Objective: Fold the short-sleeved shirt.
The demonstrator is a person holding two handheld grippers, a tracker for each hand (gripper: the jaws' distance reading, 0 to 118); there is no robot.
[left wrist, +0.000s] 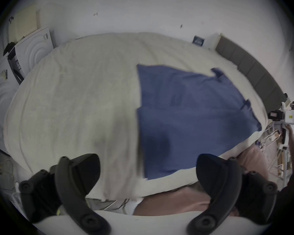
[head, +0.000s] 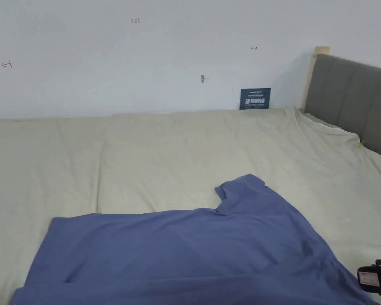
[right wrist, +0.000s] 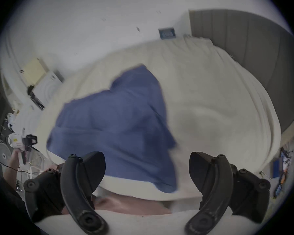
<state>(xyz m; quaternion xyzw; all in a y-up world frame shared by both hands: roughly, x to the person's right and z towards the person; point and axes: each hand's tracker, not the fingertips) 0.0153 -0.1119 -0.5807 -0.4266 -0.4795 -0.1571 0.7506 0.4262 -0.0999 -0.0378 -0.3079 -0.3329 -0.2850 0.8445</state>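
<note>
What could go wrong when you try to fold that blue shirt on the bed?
1. The blue shirt lies near the bed's near edge, so a tug toward the person might slide it off the cream sheet.
2. One sleeve is bunched, and folding over it may trap a crease.
3. The left gripper and right gripper are open above soft bedding, so a pinch might catch the sheet along with the shirt.

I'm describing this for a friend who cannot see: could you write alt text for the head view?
A blue short-sleeved shirt lies spread on a cream bedsheet, one sleeve pointing toward a white wall. A grey headboard stands at right.
</note>
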